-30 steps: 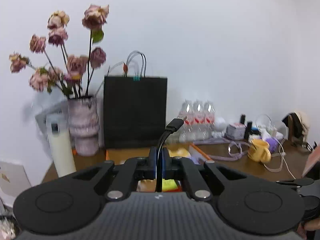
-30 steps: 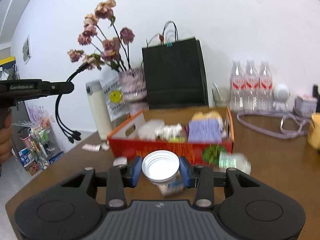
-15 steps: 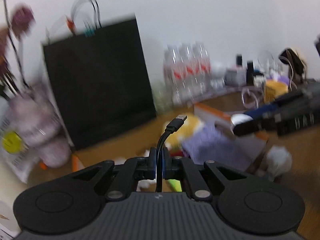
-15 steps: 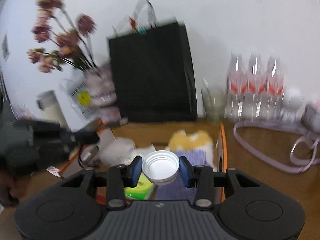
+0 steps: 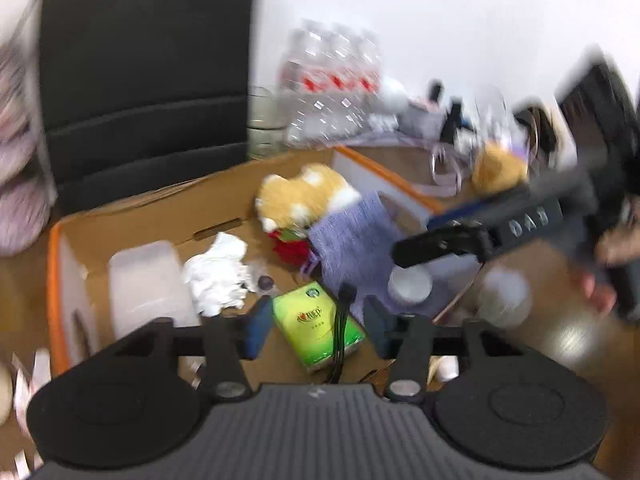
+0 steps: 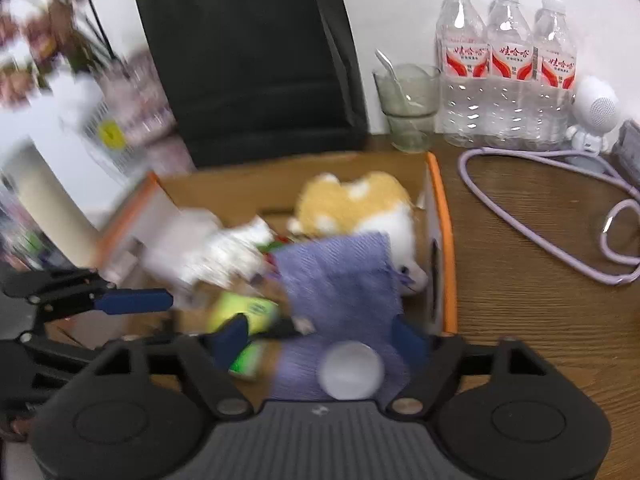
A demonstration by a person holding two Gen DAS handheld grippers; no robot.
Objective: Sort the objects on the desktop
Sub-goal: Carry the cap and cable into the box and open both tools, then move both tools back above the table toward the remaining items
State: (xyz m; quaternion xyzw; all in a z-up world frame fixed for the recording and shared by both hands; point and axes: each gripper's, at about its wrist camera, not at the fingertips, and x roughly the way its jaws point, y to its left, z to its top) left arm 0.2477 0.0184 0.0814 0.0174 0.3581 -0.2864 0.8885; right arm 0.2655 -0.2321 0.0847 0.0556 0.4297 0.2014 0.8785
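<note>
Hung over the orange-rimmed cardboard box (image 6: 440, 216): right claw (image 6: 320, 340) opening, round white cap (image 6: 352, 368) loose between; left claw (image 5: 316, 320) opening, black cable (image 5: 340, 332) dropping.

left claw (image 5: 314, 322) opening; black cable (image 5: 340, 332) between | box (image 5: 54, 256) below

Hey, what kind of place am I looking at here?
Probably a cluttered home or office desk: a wooden tabletop holding water bottles, a cardboard sorting box and a black paper bag.

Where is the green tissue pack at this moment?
In the left wrist view the green tissue pack lies inside the cardboard box, beside the purple cloth.
</note>
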